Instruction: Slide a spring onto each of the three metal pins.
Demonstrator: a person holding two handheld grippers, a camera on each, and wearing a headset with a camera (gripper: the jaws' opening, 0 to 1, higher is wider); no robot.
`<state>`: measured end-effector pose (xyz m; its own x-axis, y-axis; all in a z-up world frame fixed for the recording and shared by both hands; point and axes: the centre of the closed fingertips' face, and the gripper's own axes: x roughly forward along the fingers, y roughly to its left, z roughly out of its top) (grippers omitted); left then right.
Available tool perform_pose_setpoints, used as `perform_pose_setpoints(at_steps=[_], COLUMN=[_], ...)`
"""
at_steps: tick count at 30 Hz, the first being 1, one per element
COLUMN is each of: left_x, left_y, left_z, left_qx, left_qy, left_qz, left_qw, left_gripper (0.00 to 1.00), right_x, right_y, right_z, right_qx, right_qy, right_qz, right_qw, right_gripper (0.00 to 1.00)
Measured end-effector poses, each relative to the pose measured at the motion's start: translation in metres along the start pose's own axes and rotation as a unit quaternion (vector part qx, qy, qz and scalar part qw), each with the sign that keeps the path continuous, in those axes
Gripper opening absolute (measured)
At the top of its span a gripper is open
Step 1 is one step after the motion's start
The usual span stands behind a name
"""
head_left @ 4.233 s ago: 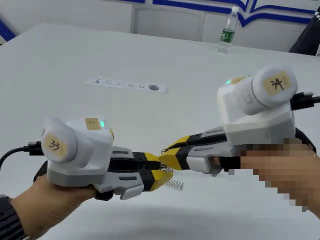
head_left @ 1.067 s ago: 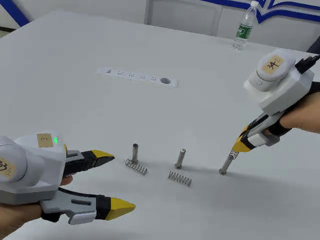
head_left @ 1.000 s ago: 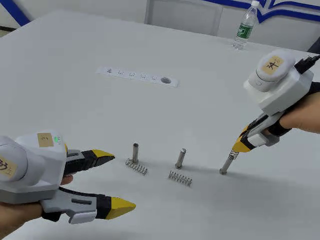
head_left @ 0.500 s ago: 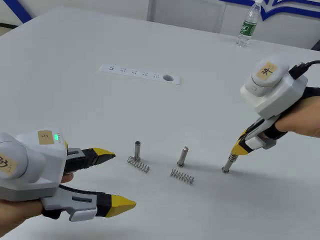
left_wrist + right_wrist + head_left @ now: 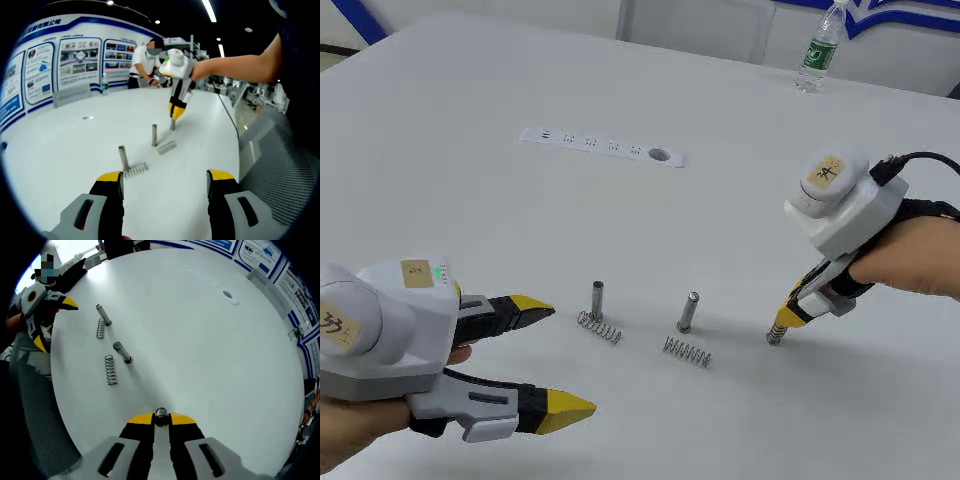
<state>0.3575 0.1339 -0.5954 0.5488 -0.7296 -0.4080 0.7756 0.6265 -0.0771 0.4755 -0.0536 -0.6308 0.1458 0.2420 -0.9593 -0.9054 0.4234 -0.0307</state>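
Your right tongs [image 5: 786, 318] pinch the right pin [image 5: 161, 416], seating its spring [image 5: 776, 336]; left tongs [image 5: 555, 355] spread wide, so next I'd grab the loose spring [image 5: 686, 351] off the surface [image 5: 740, 230] beside the middle pin [image 5: 688, 311].

Right gripper [image 5: 783, 322] has slid down the rightmost pin [image 5: 161, 416]. Tips at pin top a second ago, now near its base, jaws closed around it. Left gripper [image 5: 570, 358], earlier tip-to-tip with it, now well left of that pin, jaws apart.

Left spring [image 5: 599, 328] lies just beside left pin [image 5: 597, 300].
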Motion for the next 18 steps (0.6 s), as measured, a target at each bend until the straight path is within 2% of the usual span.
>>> perform_pose_setpoints(at_steps=[10, 18], left_x=[-0.0001, 0.0012], left_y=[0.0004, -0.0004], left_z=[-0.0007, 0.0009], left_qx=[0.000, 0.001], left_qy=[0.001, 0.000], left_qz=[0.000, -0.002], left_qw=[1.0000, 1.0000], left_gripper=[0.69, 0.69], right_x=[0.0064, -0.0004], right_y=[0.0020, 0.0027], right_z=[-0.0030, 0.0000], right_qx=[-0.002, -0.011], right_qy=[-0.001, -0.019], right_qz=[0.001, -0.005], right_qw=[1.0000, 0.9998], right_gripper=[0.13, 0.19])
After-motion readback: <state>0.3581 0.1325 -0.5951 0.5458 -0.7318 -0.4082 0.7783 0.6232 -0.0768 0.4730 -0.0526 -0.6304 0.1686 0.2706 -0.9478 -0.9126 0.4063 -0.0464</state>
